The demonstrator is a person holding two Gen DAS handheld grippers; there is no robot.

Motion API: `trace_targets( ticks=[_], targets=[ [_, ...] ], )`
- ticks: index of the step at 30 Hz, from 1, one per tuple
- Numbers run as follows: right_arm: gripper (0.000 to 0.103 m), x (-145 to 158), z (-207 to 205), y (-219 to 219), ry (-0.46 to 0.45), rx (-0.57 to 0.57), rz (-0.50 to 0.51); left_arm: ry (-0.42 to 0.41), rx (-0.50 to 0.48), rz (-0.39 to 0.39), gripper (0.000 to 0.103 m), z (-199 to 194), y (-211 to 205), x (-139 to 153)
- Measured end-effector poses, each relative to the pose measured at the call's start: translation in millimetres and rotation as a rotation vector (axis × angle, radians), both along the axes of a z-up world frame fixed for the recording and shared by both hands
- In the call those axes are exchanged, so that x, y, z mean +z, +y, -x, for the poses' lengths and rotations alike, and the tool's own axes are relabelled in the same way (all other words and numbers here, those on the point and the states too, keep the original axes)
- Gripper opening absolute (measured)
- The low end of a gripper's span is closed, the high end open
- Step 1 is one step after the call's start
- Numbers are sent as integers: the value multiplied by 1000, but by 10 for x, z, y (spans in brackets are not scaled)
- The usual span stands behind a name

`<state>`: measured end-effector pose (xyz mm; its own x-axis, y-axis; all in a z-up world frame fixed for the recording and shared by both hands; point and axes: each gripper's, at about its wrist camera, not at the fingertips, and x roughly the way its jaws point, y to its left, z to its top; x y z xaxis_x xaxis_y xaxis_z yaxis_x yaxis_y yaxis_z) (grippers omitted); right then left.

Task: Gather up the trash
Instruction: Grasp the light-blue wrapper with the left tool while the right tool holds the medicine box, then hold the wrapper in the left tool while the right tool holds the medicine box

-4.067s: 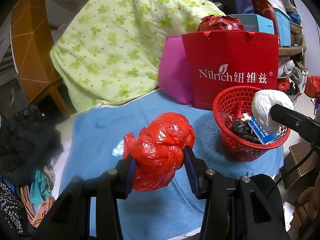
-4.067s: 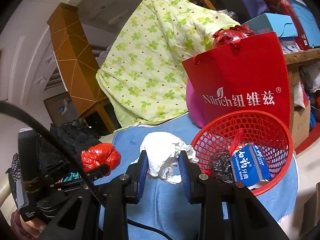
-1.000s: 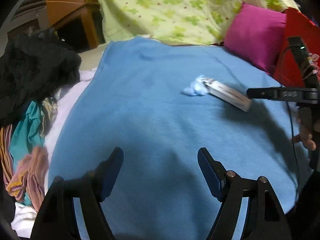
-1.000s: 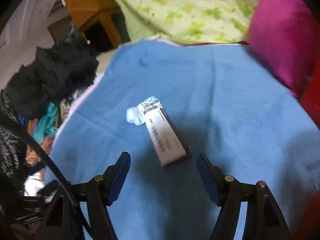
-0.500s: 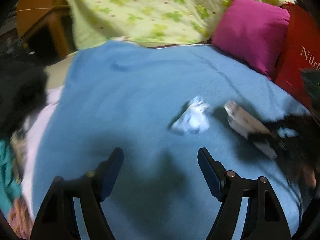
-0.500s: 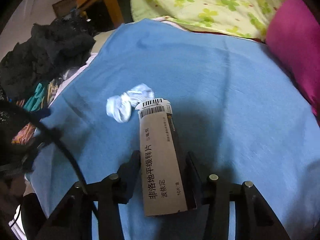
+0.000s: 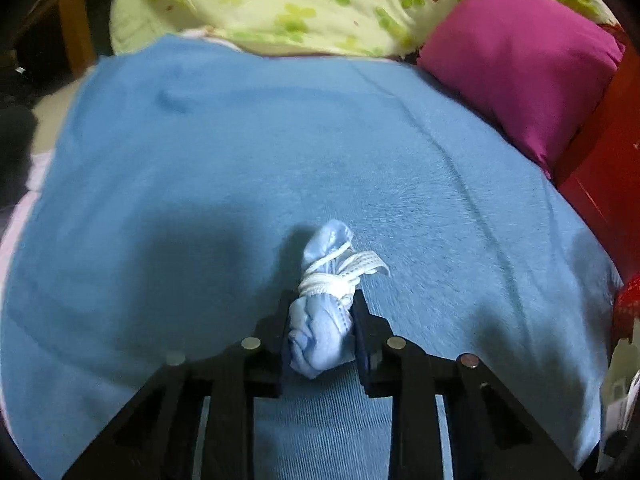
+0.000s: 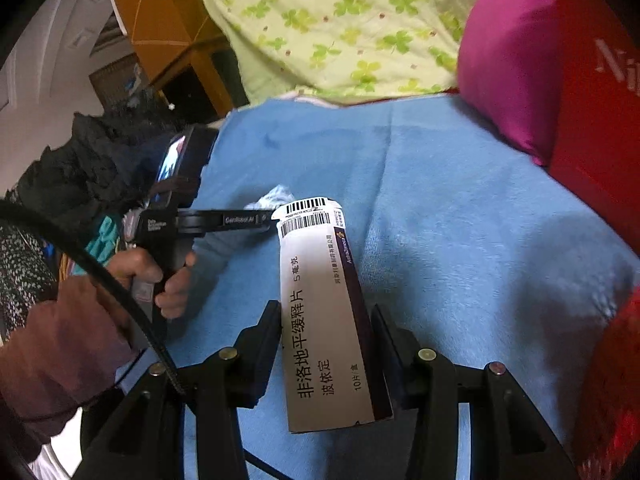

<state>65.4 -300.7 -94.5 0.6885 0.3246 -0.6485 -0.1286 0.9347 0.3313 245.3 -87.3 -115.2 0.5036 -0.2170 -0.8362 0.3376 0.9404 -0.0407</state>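
Newly pinched: crumpled mask [image 7: 320, 320], rigid carton [image 8: 326, 320].

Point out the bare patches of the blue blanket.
Bare blue blanket runs from the balled face mask back to the green quilt and right toward the magenta pillow. It is crowded by the red bag and the left clothes pile.
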Motion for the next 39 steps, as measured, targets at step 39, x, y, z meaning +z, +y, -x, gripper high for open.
trace_targets(
  ticks=[39],
  targets=[
    [49,1608,1928,297,-395,-37,21,-609,138,-131,28,3316,191,2285]
  ],
)
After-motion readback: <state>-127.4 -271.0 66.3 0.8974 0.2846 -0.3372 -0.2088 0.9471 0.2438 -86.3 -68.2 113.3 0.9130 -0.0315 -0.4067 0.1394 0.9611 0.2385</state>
